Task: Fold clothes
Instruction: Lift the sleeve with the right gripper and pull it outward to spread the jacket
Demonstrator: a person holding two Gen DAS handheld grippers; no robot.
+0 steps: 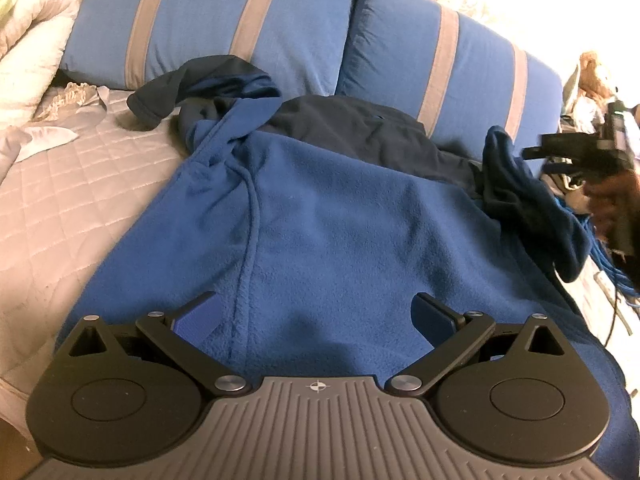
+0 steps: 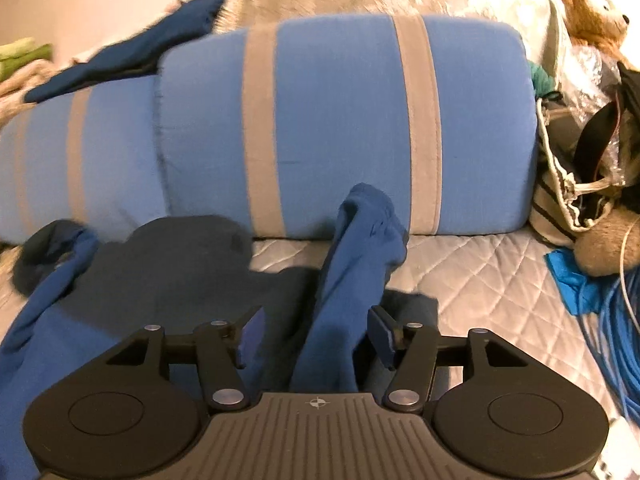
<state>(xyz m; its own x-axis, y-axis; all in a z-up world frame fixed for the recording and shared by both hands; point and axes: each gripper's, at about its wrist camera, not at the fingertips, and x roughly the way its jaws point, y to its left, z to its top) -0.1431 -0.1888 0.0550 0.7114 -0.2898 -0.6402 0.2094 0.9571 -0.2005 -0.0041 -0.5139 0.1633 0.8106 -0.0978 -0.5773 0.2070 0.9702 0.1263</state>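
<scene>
A blue fleece jacket with a dark navy lining lies spread on the quilted bed. My left gripper hovers over its lower part, jaws wide open, with only flat fleece below them. One sleeve trails off at the far left. The other sleeve stands up in a bunch between the fingers of my right gripper. Those jaws are apart: the sleeve leans by the right pad and is clear of the left one. In the left wrist view the right gripper is a blur beside that sleeve.
Two blue pillows with grey stripes line the head of the bed, a navy garment draped on top. A teddy bear, a striped tote bag and blue cables crowd the right. A white duvet bunches at left.
</scene>
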